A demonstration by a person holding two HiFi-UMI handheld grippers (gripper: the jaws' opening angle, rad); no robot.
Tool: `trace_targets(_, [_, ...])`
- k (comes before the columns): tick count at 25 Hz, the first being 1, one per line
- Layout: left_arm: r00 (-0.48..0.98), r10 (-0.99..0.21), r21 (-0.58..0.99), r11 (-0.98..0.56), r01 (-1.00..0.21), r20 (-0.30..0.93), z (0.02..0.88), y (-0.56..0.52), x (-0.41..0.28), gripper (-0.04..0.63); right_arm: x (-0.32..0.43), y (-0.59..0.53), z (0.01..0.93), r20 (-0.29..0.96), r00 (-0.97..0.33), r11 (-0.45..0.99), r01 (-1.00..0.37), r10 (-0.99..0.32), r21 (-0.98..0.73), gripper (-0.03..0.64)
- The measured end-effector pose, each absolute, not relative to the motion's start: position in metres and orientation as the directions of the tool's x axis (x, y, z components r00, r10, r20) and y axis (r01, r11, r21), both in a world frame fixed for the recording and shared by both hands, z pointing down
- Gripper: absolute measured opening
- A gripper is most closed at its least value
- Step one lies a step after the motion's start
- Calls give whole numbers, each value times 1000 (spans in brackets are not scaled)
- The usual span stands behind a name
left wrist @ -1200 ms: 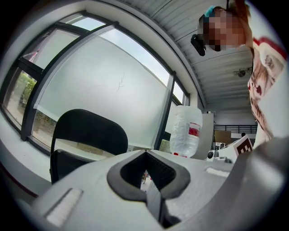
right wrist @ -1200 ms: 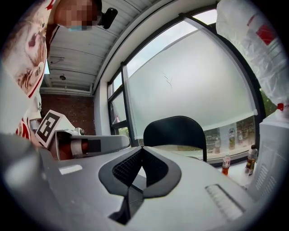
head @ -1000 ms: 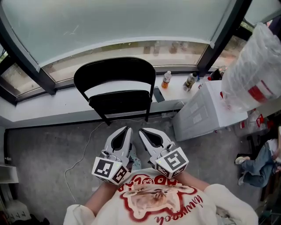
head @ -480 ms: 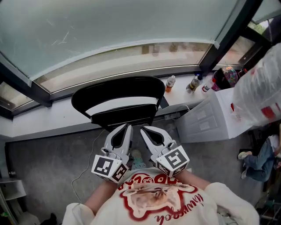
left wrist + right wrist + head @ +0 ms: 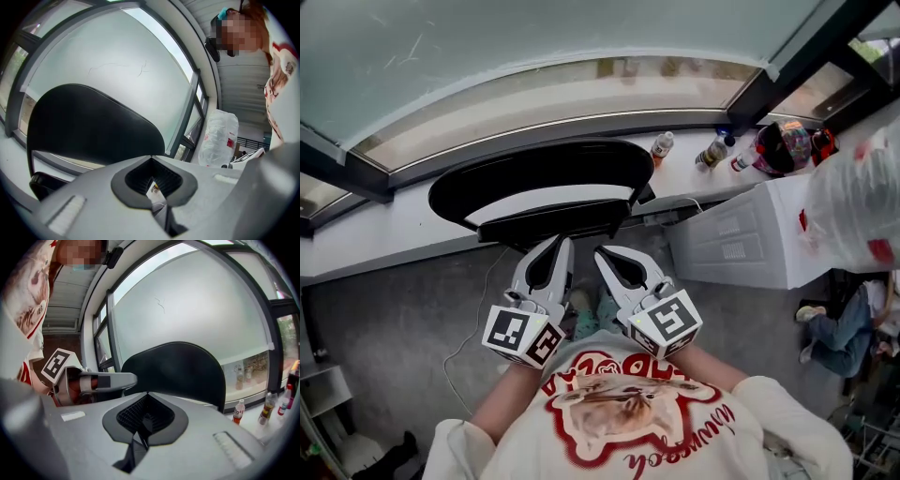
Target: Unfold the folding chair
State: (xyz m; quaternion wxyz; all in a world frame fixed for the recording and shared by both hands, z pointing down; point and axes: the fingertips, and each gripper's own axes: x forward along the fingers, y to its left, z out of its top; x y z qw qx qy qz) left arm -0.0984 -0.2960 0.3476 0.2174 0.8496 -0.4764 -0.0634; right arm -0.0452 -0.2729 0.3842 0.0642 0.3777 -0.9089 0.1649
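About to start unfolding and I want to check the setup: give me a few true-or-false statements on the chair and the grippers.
1. The left gripper and the right gripper are both shut and empty. True.
2. The left gripper is clamped on the chair's backrest. False: its jaws are together on nothing.
3. Bottles stand on the sill to the right of the chair. True.
4. The chair lies flat on the floor. False: it stands upright against the sill.
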Motion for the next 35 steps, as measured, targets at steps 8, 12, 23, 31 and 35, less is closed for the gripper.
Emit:
trace_targets(8, [418,-900,475,-317,-821,123,357,-301,-121,0,-16,-302,391,268,-697,664,-716,-665,-214,23])
trace_targets(12, [364,-920,562,-228,-795,141,373,-305,-126,0,7,-314,411,317,-664,634,-745,-677,-207,23])
trace_targets(23, [242,-940,911,133,-390,241,469,-302,-148,204,52,-360,452,404,-564,558,-817,-720,-147,29])
trace_targets(31, [71,-936,924,327,-198,346,529,-315,-175,342,54,-382,483,478,-541,534,-829,-692,-164,144])
trace_targets(35, [16,-918,907,387,-165,395,544,-326,-183,377,45,-388,494,486,-597,577,-789,-639,-211,253])
